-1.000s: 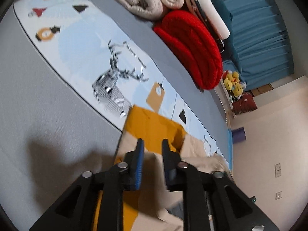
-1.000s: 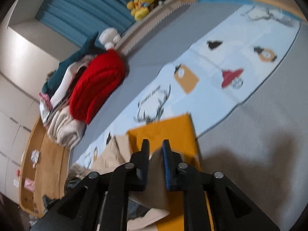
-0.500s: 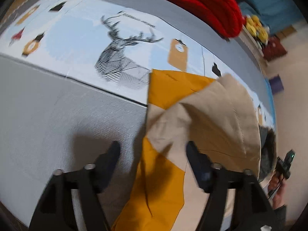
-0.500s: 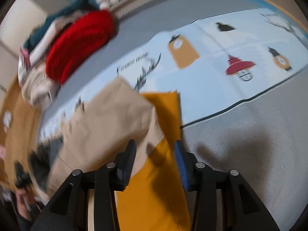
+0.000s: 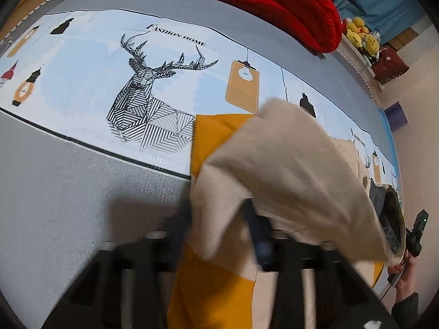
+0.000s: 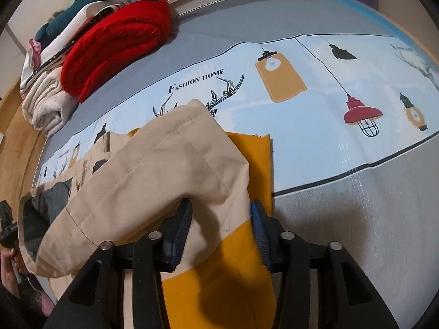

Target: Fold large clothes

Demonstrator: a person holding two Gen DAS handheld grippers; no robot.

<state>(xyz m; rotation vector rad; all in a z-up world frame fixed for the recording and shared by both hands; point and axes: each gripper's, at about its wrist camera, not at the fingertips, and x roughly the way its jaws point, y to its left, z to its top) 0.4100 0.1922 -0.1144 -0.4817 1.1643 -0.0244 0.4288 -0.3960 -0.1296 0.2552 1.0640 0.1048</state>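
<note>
Both grippers, left (image 5: 219,227) and right (image 6: 221,227), gape unclenched over the beige-and-mustard jacket (image 6: 153,172); holding nothing.

The flat grey bed surface (image 6: 370,233) to the right of the beige-and-mustard padded jacket (image 6: 153,175) lies open, as does the pale-blue printed sheet panel (image 6: 315,115) beyond it. In the left wrist view the grey fabric (image 5: 68,192) left of the jacket (image 5: 288,170) is likewise open. Along the far edge a rolled red knitted blanket (image 6: 115,44) and folded cream blankets (image 6: 44,104) block the way; yellow plush toys (image 5: 359,33) crowd the ledge behind
</note>
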